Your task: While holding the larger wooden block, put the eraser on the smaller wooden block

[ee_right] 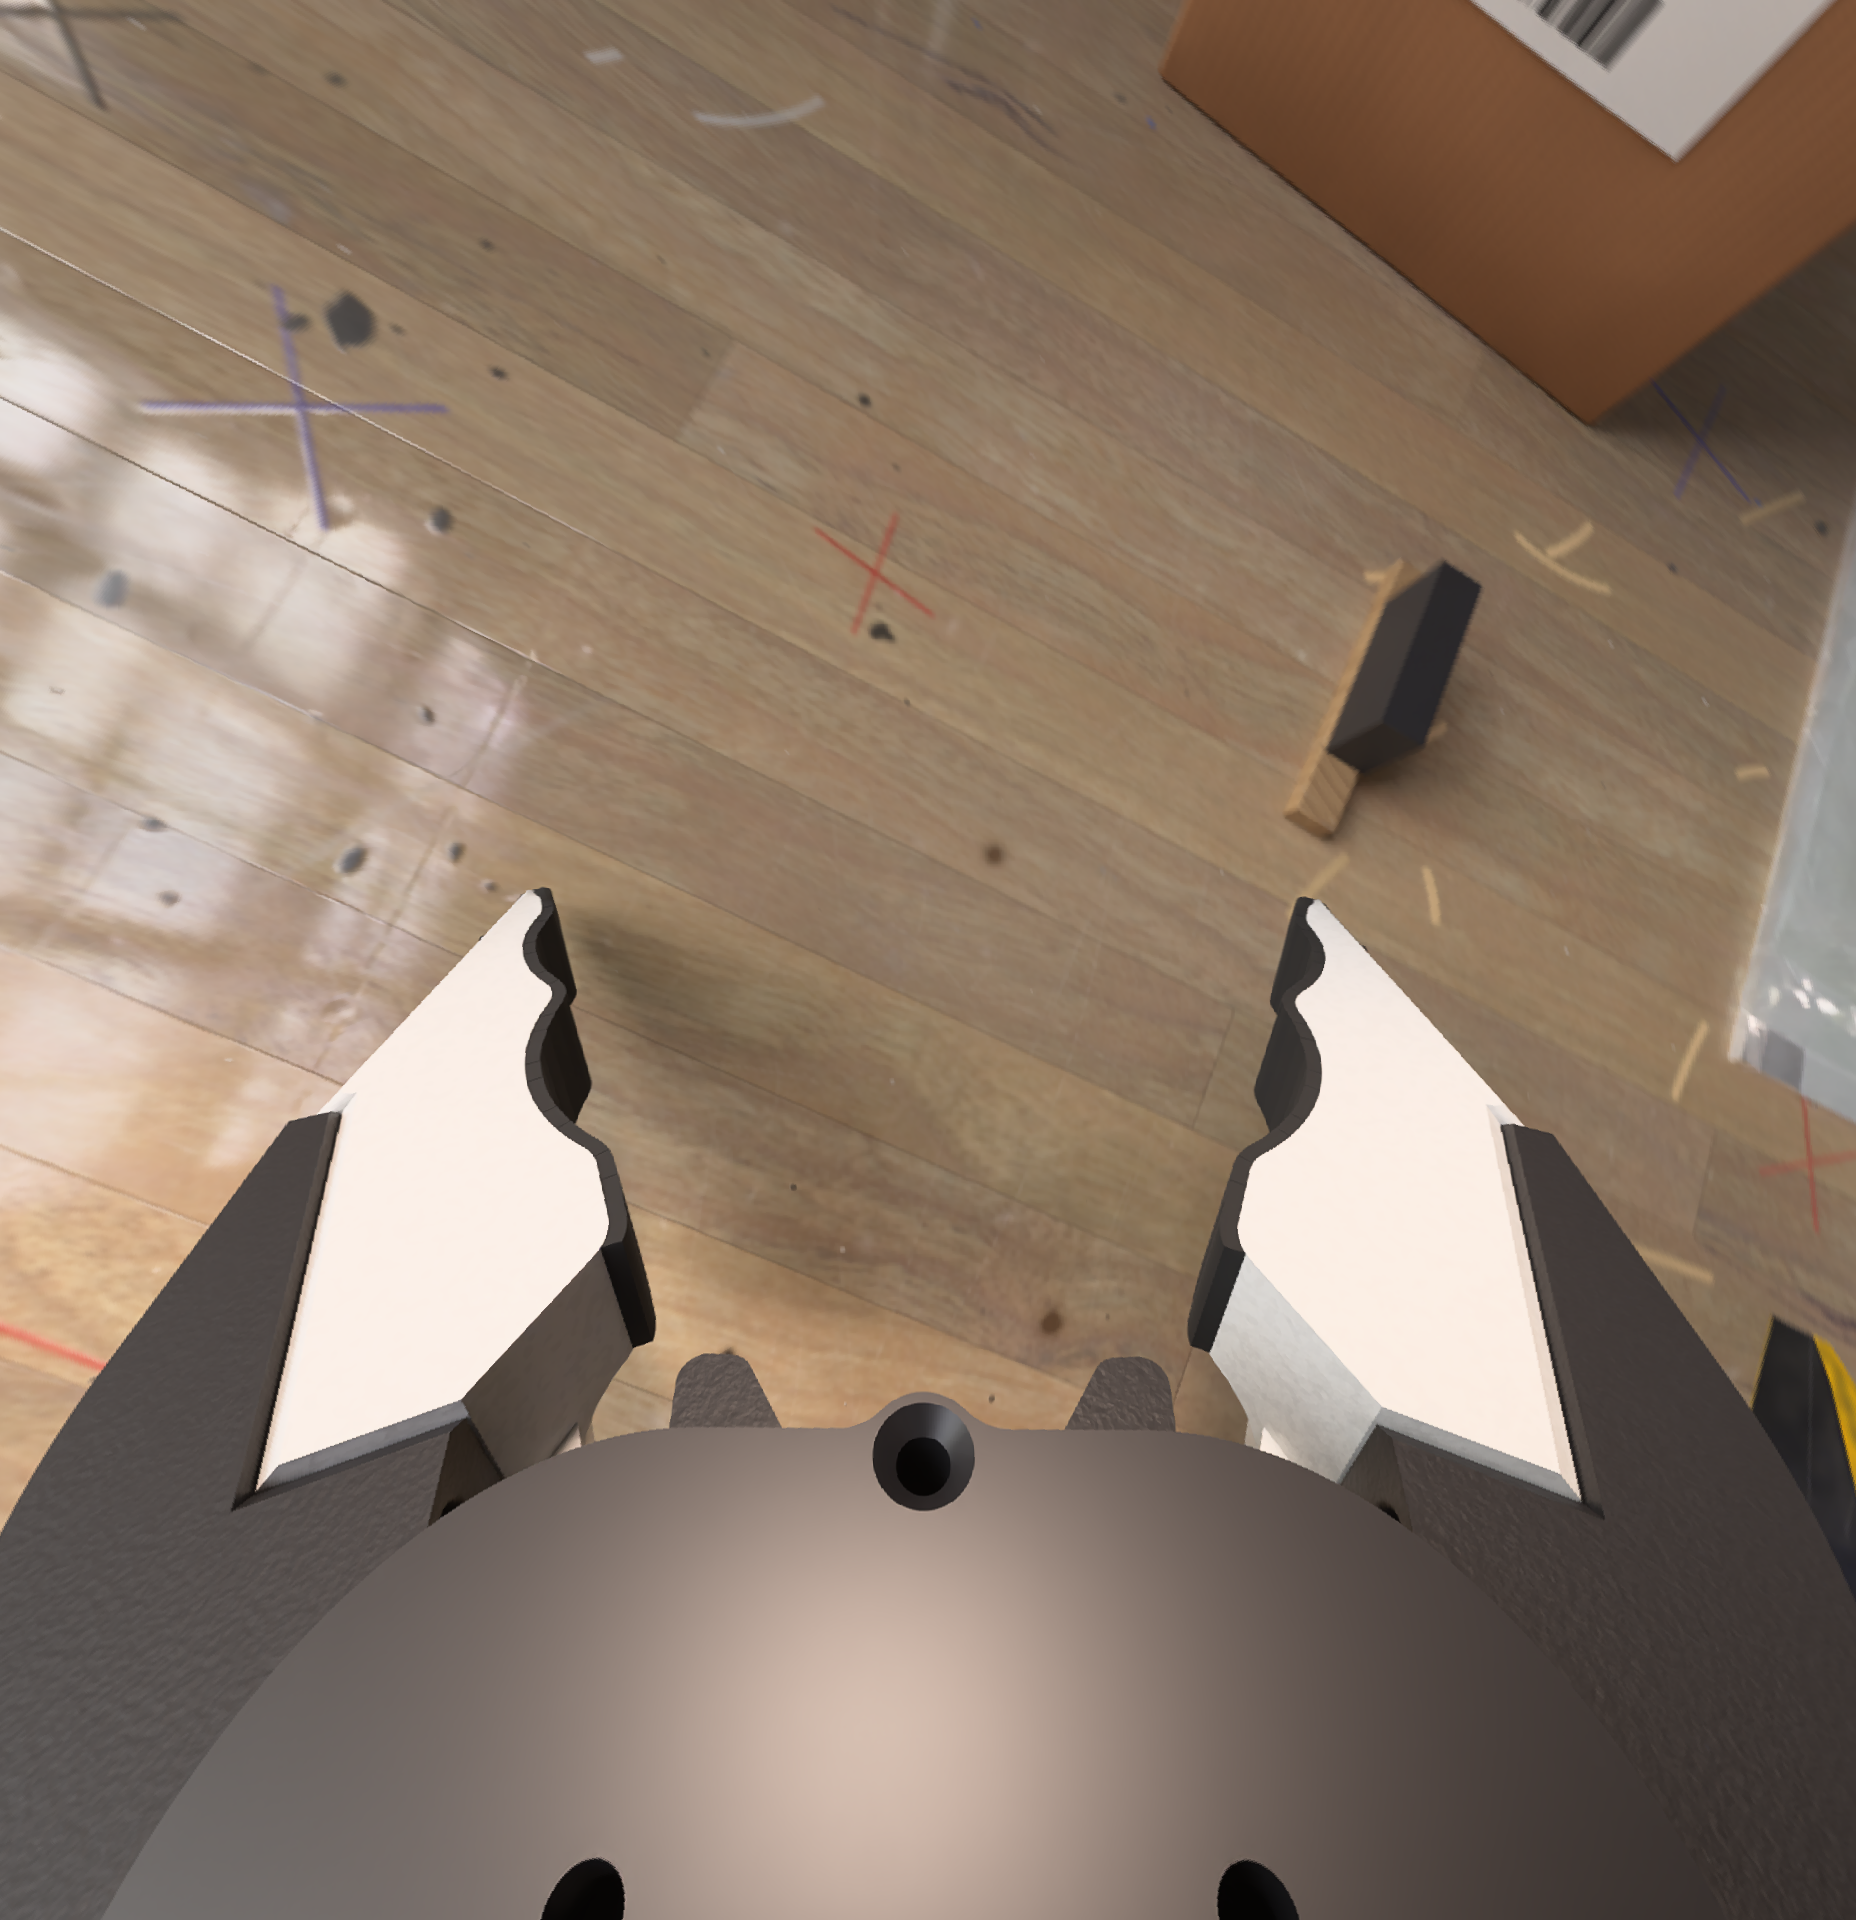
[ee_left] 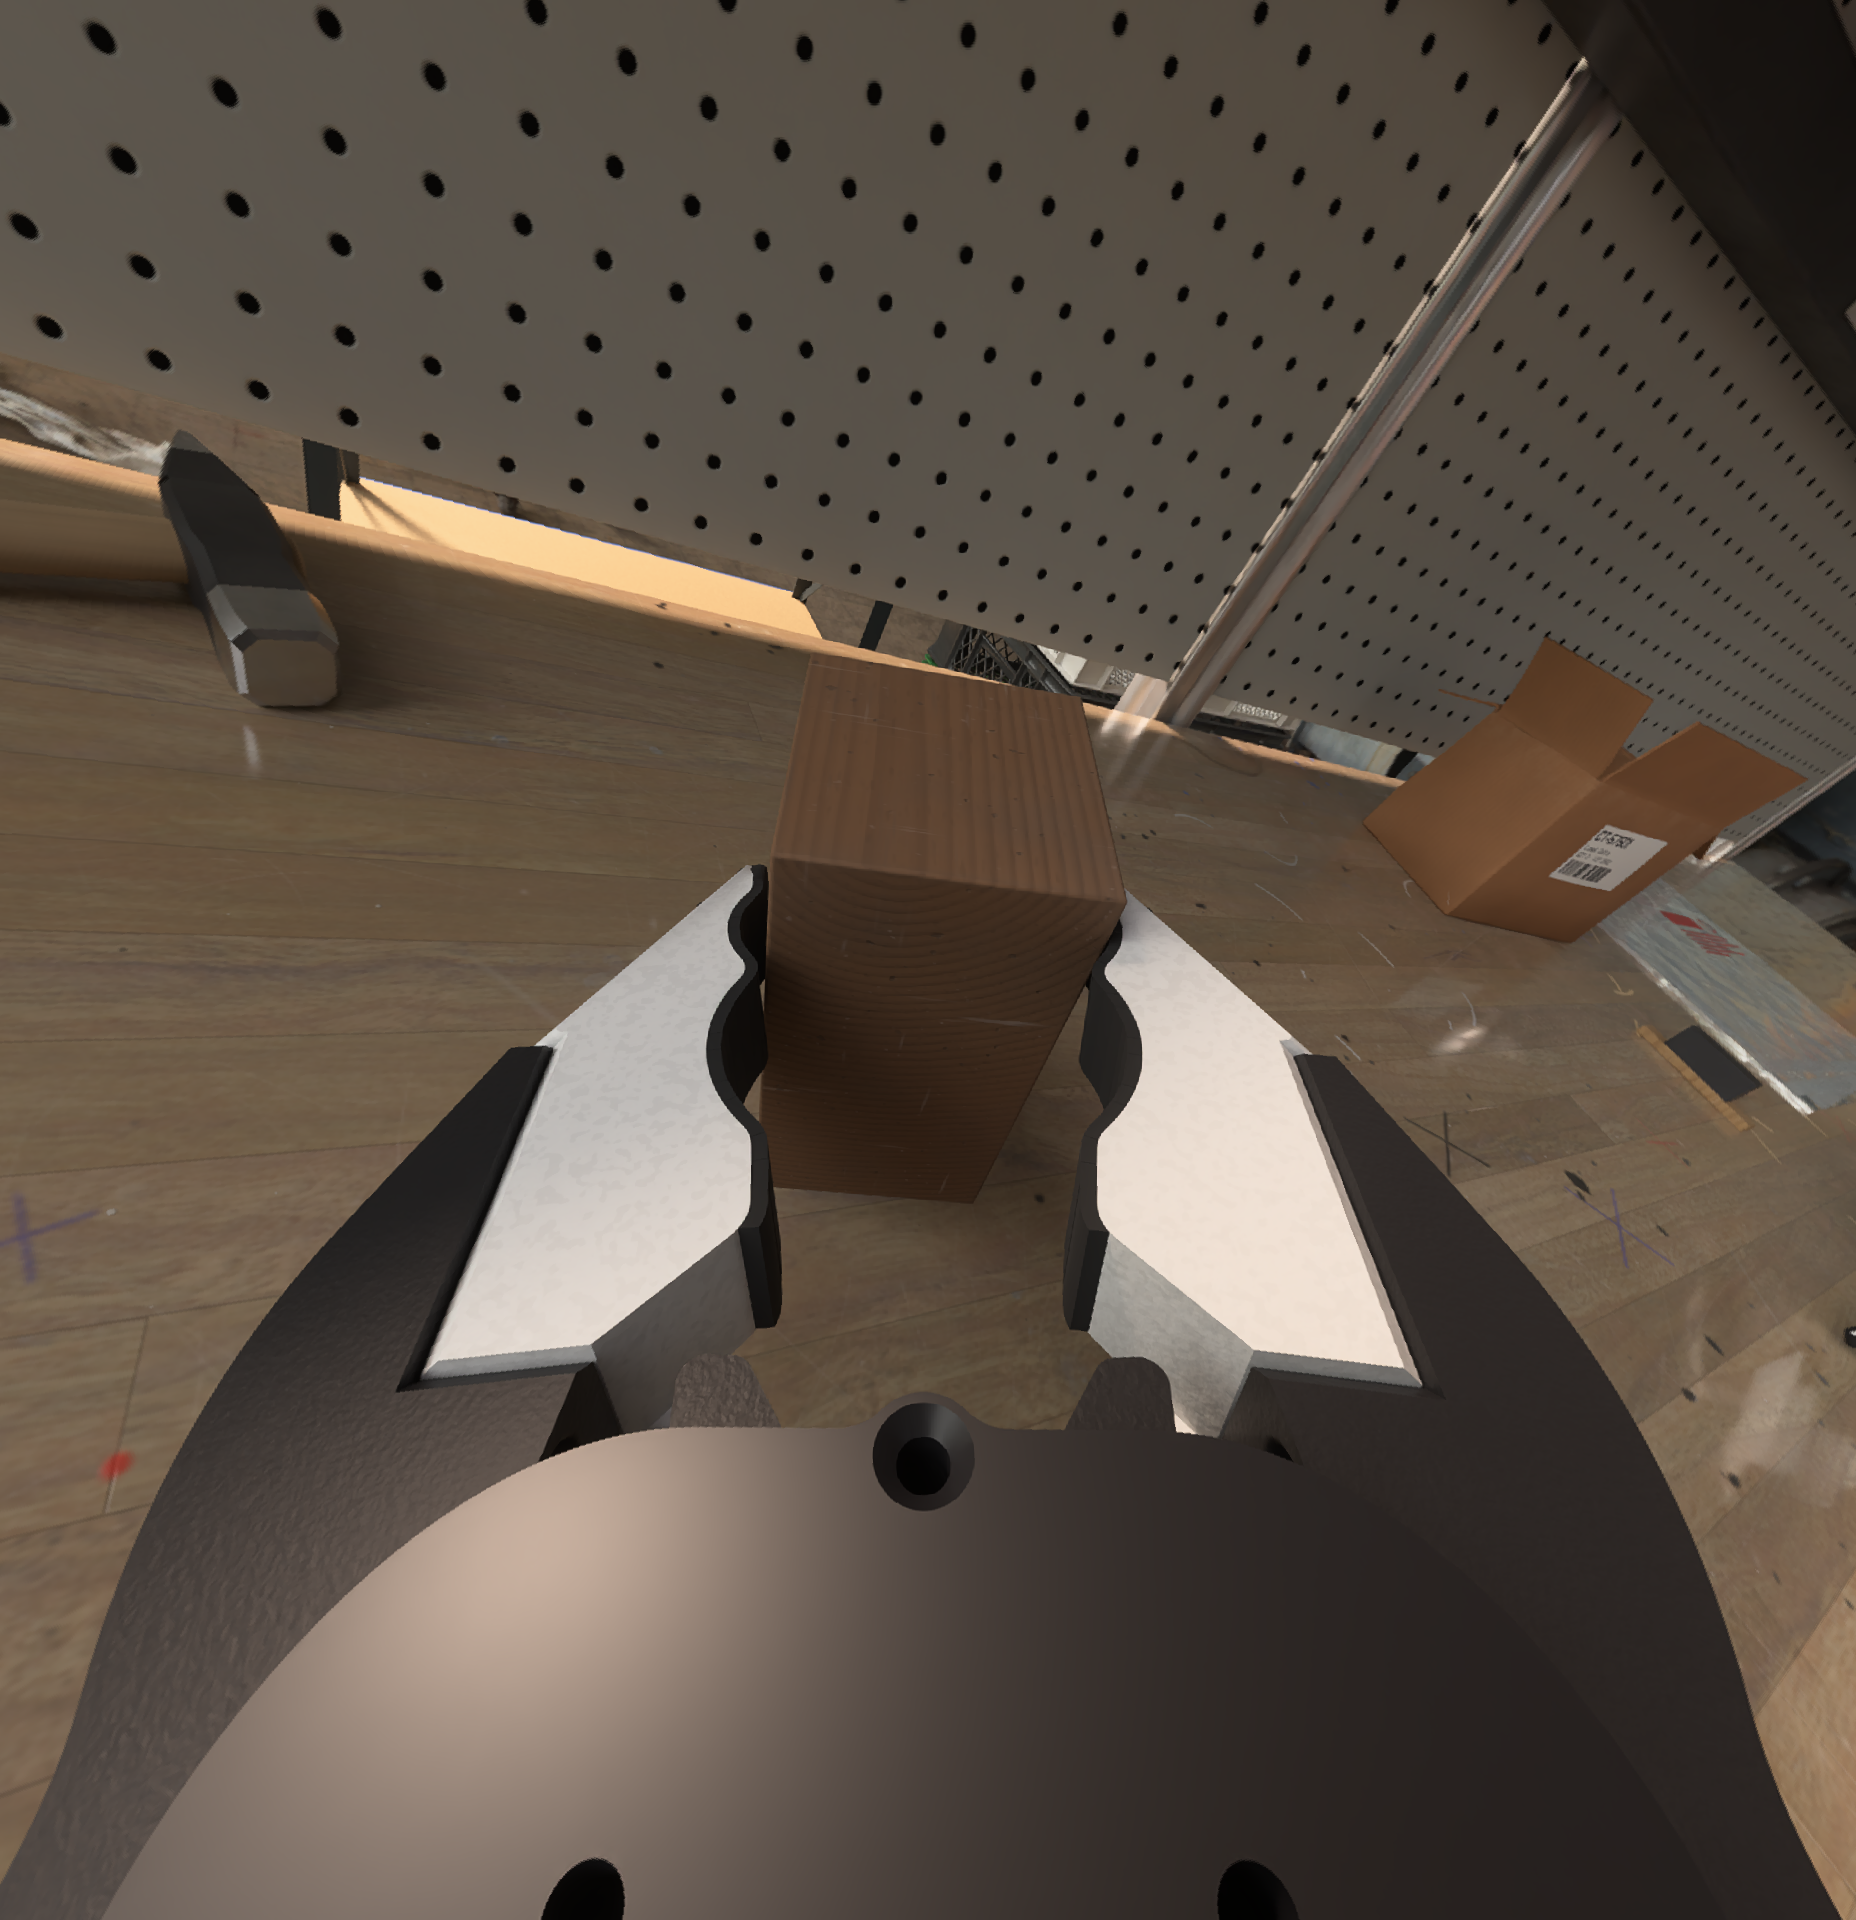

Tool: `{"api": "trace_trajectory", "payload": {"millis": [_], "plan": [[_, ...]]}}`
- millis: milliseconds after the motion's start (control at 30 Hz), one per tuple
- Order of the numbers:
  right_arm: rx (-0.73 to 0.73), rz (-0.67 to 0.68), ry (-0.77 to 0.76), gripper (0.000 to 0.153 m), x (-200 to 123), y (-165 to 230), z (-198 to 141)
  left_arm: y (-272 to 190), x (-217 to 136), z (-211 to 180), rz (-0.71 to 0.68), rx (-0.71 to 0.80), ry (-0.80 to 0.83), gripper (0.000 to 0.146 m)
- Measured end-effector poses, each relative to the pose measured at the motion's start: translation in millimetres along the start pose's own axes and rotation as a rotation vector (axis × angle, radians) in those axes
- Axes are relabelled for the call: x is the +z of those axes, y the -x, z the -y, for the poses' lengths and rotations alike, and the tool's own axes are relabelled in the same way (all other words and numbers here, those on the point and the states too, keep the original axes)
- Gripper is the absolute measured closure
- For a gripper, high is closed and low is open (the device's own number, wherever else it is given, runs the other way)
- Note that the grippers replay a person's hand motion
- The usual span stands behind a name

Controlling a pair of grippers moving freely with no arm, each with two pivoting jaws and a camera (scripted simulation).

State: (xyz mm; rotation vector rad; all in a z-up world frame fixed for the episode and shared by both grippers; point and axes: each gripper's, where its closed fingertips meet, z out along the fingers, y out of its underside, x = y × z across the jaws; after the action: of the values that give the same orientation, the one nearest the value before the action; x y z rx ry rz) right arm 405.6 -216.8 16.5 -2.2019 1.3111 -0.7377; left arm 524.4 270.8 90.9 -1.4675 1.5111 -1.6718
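Near the back edge of the scuffed wooden plank desk [ee_left: 384, 935], below the white pegboard [ee_left: 799, 260], the large dark-brown rectangular wooden block [ee_left: 934, 935] stands upright on end, long axis vertical. Left gripper [ee_left: 929, 914] clamps it, both pads touching opposite side faces. Right gripper [ee_right: 924, 914] hangs above bare planks, jaws spread wide, nothing between them. Ahead and right of it, the black rectangular eraser [ee_right: 1407, 665] lies on the small pale flat wooden block [ee_right: 1324, 795], both long axes pointing diagonally away toward the brown cardboard box [ee_right: 1475, 208]. Box flaps are open in the left view; contents not visible. Hammer [ee_left: 249, 582] lies toward the back left.
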Motion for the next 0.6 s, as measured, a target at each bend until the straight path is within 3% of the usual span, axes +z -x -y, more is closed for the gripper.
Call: {"api": "trace_trajectory", "payload": {"millis": [67, 267, 600], "plan": [[0.039, -0.031, 0.003, 0.018, 1, -3, -6, -3, 0, -1, -0.002, 0.01, 0.004, 0.086], [0.249, 0.044, -0.016, 0.034, 11, -1, -12, -5, -4, 1, -0.005, 0.023, -0.007, 0.086], [0.378, -0.065, -0.04, 0.049, 19, -18, -3, -8, -4, 2, -0.012, 0.025, -0.015, 0.086]]}}
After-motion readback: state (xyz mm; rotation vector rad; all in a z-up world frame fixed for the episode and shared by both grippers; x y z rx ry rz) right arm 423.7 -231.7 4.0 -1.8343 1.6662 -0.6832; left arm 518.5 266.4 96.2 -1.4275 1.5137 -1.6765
